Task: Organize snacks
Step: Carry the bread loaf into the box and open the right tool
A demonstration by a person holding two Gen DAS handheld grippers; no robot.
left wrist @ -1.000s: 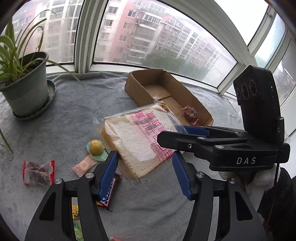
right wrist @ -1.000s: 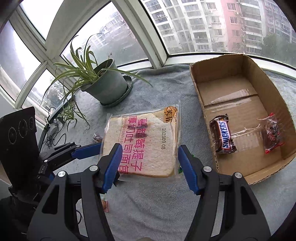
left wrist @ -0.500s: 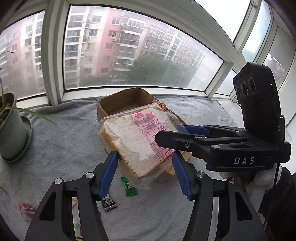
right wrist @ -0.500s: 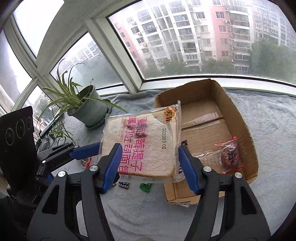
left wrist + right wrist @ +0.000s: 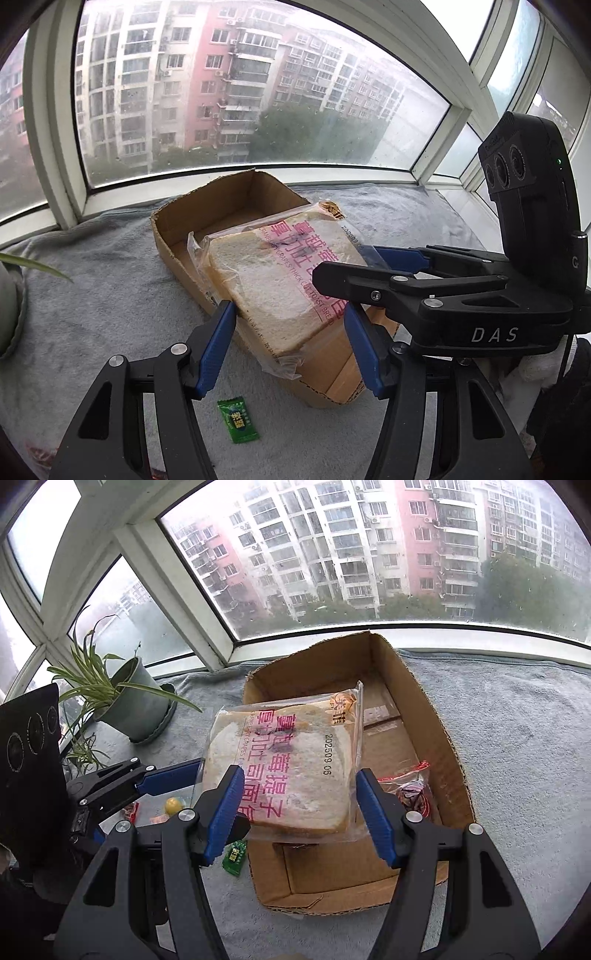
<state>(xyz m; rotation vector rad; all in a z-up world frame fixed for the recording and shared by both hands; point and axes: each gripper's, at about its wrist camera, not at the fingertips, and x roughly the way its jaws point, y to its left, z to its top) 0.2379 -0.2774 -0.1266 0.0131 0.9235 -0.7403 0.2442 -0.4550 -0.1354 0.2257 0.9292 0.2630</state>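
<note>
Both grippers — left gripper (image 5: 288,343) and right gripper (image 5: 299,812) — have their jaws closed on the clear-wrapped thick toast slice with pink lettering (image 5: 284,771), held above the open brown cardboard box (image 5: 439,731). Lower it level, letting go together, clear of the one red-trimmed snack packet (image 5: 413,790) inside. One green candy sachet (image 5: 236,424) lies on the grey blanket (image 5: 103,288).
</note>
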